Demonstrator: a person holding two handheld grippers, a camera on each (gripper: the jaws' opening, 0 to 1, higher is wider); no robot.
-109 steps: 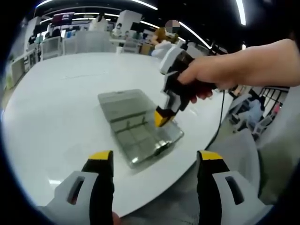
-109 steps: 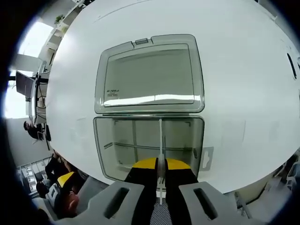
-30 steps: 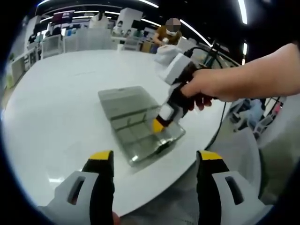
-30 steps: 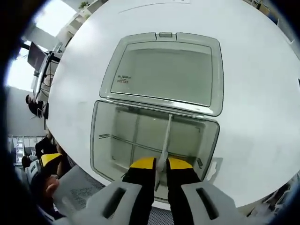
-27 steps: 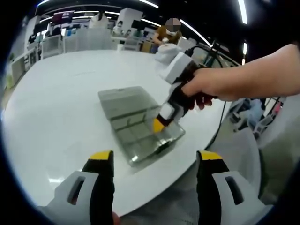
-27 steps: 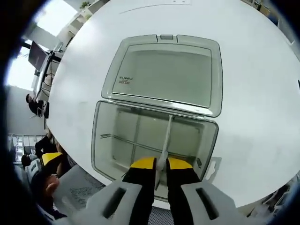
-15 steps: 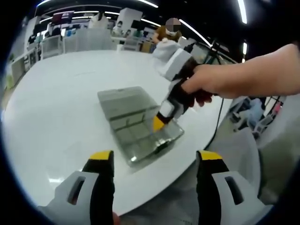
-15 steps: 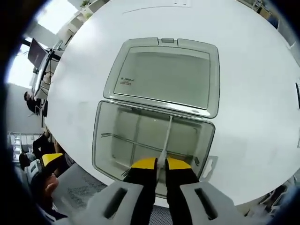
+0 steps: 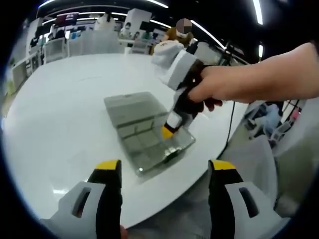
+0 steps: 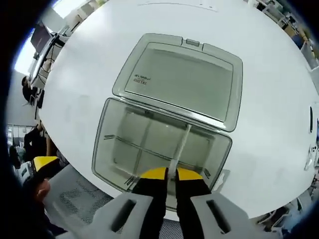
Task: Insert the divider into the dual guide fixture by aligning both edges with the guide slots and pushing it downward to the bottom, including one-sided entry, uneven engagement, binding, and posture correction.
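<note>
Presently the right claw is clamped on the near end of the divider, a thin pale plastic strip that runs straight ahead of the jaws across the open tray of the clear compartment box. The box sits on the white table with its lid folded flat beyond the tray. In the left gripper view the right claw comes down into the box from above. The left claw is idle, jaws apart, well short of the box and holding nothing.

Handling assessment: the divider looks light, thin and somewhat flexible, with smooth faces that may slip. Gripped at one end, it is liable to tip and bind, the far end riding high. A hold nearer mid-length on the top edge would press both ends down evenly. Whether the far end sits in its slot cannot be told.
</note>
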